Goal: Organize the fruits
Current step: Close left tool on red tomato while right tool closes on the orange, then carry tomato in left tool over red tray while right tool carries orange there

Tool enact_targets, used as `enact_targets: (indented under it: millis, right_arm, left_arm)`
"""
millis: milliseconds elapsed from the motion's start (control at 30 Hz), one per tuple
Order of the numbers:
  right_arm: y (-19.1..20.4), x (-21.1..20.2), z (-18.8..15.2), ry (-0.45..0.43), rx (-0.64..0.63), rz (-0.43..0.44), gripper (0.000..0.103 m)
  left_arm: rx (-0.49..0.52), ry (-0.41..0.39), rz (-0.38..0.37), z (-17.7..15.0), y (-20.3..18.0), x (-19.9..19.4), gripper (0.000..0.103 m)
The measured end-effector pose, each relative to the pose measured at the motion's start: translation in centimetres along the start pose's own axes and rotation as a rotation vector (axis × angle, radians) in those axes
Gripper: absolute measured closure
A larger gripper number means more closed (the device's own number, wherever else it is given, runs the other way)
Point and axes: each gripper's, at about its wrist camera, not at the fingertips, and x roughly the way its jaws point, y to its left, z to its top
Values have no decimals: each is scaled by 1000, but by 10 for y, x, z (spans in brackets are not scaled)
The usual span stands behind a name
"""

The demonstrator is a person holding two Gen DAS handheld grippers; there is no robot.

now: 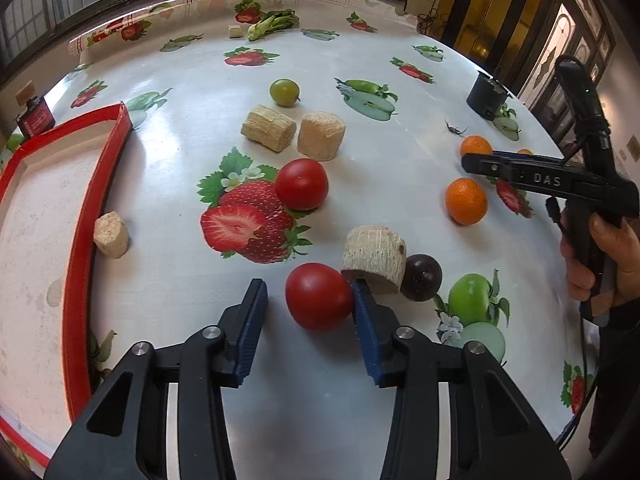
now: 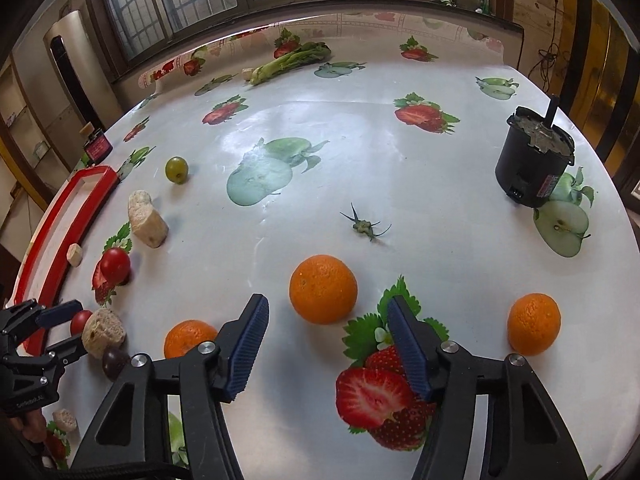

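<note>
Left wrist view: a red tomato [image 1: 319,296] is seen on the bench [image 1: 400,152] between the wide jaws of the left gripper [image 1: 310,300], touching the right one. It is not held yet. Only a pale chunk [image 1: 111,234] is seen in the red tray [image 1: 76,240] at the left, so most of the job is judged left to do. Three oranges are seen near the right gripper [image 2: 326,330]; its jaws are wide and hold nothing, with one orange [image 2: 323,289] just beyond them. Both grippers are held low, pointing far across the bench.
</note>
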Motion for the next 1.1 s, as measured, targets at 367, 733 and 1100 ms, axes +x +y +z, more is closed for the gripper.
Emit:
enact_targets:
  millis: [367, 733, 1100]
  right_arm:
    - [3, -6, 0, -22, 11, 8, 69]
    - [43, -48, -15, -67, -43, 68, 69]
    - [95, -65, -29, -76, -107, 145, 69]
  left_arm:
    - [22, -20, 12, 0, -1, -14, 73]
    - [-1, -57, 35, -11, 11, -42, 73]
    - [-52, -110, 84, -28, 37, -75, 73]
